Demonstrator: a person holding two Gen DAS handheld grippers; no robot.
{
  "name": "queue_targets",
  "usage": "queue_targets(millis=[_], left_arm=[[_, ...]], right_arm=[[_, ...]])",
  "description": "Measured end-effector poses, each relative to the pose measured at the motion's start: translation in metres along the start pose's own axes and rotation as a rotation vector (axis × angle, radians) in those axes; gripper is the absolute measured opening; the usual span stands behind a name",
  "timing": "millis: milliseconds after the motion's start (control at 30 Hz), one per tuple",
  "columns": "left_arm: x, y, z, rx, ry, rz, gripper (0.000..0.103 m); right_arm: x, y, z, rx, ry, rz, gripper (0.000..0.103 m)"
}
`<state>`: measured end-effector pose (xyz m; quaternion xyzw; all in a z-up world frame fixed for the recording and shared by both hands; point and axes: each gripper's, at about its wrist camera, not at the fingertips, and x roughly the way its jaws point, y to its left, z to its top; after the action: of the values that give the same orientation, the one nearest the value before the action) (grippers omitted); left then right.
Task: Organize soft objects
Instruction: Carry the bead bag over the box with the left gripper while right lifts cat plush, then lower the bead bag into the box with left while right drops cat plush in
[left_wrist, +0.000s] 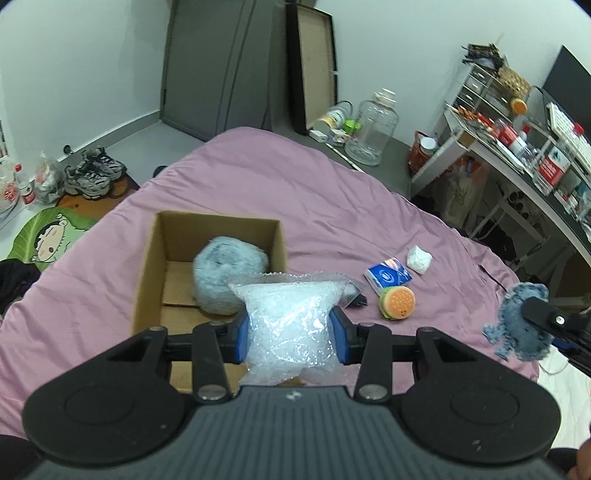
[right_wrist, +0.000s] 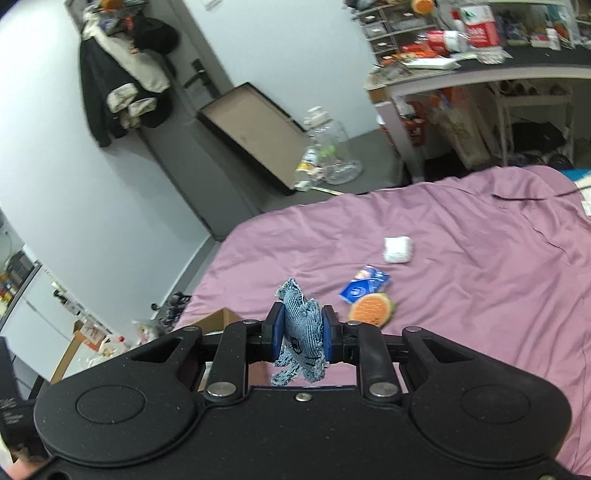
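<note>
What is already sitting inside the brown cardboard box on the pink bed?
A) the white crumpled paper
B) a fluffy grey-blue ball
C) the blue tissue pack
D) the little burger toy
B: the fluffy grey-blue ball lies inside the brown cardboard box, while the other three things lie out on the pink bedsheet.
</note>
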<state>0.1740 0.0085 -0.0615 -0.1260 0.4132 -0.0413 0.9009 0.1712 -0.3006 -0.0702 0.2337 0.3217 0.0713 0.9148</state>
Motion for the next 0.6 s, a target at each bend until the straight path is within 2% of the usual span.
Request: queue_targets(millis=[333, 600], left_arm=[[-0.006, 0.041, 0.011, -0.050, -0.027, 0.039, 0.042], [0.005, 0.065, 0.021, -0.076, -0.020, 0.057, 0.042]], right_arm=[[-0.003, 0.038, -0.003, -0.045, 0.005, 0.058, 0.021], [0.022, 0.058, -0.003, -0.032, 0.022, 0.087, 0.021]])
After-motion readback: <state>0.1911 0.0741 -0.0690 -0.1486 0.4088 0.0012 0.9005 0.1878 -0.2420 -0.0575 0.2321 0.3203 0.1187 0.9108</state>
